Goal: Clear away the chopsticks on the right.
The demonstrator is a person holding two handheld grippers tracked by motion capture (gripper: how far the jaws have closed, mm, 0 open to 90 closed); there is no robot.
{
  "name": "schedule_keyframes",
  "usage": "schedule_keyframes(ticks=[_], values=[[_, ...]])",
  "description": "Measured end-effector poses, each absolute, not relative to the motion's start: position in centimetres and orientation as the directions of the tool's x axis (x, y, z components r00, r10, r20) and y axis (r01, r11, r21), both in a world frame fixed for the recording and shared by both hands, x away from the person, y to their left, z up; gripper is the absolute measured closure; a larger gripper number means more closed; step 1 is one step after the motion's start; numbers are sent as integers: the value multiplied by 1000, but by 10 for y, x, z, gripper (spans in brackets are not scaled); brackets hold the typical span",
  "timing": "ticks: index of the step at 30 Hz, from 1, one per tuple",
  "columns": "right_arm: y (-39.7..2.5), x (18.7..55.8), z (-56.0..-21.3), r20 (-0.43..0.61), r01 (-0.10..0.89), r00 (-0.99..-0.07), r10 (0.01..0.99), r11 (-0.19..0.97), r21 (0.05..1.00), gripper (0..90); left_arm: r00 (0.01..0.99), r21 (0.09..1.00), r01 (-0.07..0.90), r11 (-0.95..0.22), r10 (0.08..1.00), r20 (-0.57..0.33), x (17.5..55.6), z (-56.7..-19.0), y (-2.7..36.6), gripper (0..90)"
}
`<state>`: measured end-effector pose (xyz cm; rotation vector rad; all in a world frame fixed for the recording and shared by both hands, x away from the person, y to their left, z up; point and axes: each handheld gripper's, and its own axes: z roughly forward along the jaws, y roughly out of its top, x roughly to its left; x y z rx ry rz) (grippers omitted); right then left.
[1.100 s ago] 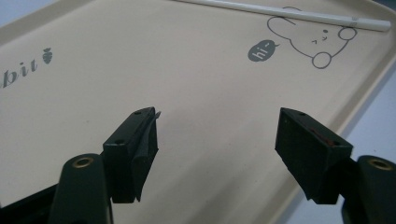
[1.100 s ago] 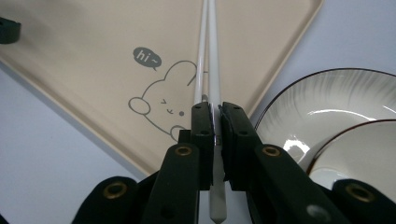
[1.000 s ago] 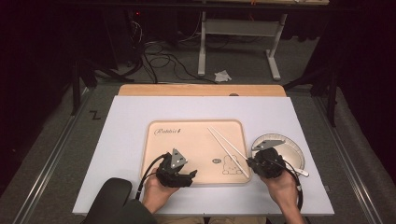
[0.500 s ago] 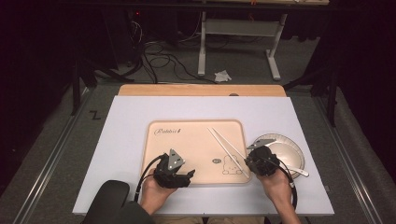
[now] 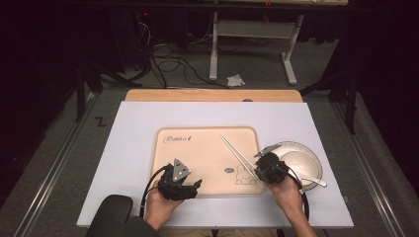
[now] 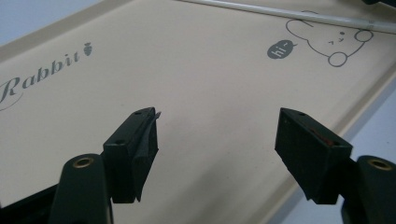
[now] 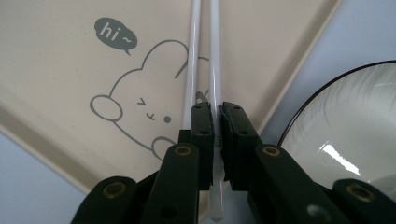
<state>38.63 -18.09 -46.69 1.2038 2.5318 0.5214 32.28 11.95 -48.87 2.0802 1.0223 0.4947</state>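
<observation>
A beige tray printed with "Rabbit" and a small rabbit drawing lies on the white table. Two white chopsticks rest slantwise on its right part. My right gripper is at their near ends, by the tray's right rim. In the right gripper view it is shut on the right-hand chopstick, with the other chopstick just outside the left jaw. My left gripper hovers over the tray's near edge, and in its own view it is open over bare tray with nothing between its jaws.
A white plate with a dark rim stands right of the tray, with a white spoon lying on it. Its rim is close beside my right gripper. A wooden board edges the table's far side.
My right gripper has moved left from over the plate to the tray's right rim and shut on a chopstick. The left gripper has shifted slightly.
</observation>
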Motion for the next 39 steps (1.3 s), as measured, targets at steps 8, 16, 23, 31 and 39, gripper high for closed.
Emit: schedule_keyframes(ticks=[8, 16, 23, 31, 39], values=[[-175, 390, -473, -119, 682, -621, 774, 609, 404, 853, 585, 775, 510, -373, 811, 5, 321, -488, 126, 313], [-175, 393, -477, -113, 687, -626, 772, 613, 390, 851, 582, 773, 511, -375, 813, 10, 320, -488, 127, 314], [-176, 393, -477, -92, 695, -624, 776, 604, 389, 849, 575, 785, 501, -364, 818, 12, 319, -487, 128, 315], [-176, 394, -478, -89, 701, -623, 777, 606, 377, 846, 569, 793, 495, -355, 823, 13, 319, -486, 129, 318], [-176, 394, -479, -82, 704, -624, 777, 604, 375, 841, 573, 788, 500, -359, 819, 9, 319, -486, 128, 318]])
